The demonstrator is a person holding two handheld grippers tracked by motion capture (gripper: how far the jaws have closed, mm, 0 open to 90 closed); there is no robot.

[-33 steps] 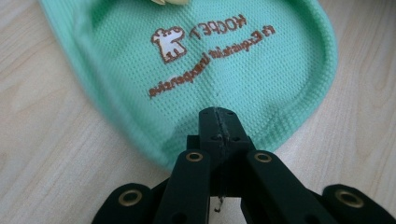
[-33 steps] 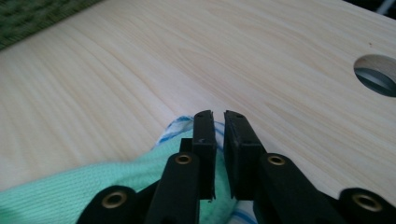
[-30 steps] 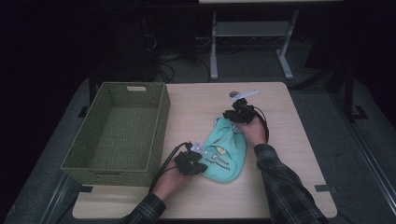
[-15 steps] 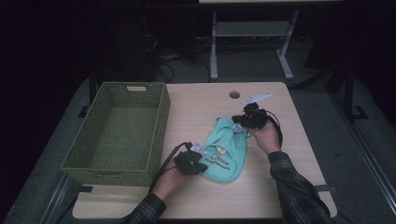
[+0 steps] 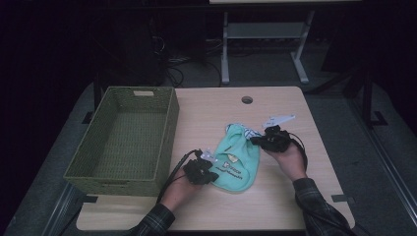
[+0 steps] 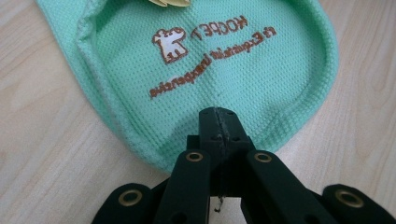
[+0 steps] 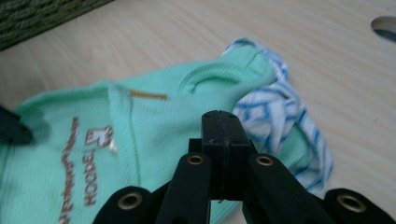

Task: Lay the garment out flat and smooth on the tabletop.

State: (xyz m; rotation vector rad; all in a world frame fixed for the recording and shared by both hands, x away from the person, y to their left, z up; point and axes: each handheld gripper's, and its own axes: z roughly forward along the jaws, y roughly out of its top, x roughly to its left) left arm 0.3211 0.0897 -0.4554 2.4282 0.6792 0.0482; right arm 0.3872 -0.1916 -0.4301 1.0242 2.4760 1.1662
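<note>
Your right gripper has slid outward, stretching the mint waffle-knit garment; its jaws have just closed, pinching the hem beside the blue-striped lining. Nearest you, your left gripper is clamped on the rounded bottom edge. Mid-table, the garment's long axis runs from near-left to far-right, beside the woven green basket.

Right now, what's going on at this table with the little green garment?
A person sits at a wooden table with a hand-held gripper in each hand, working on a small mint-green garment that lies flat beside a woven green basket. The left hand-held gripper has its jaws shut on the garment's near hem. The right hand-held gripper has its jaws shut at the other end, near the blue-striped lining; whether it pinches cloth is hard to tell.
</note>
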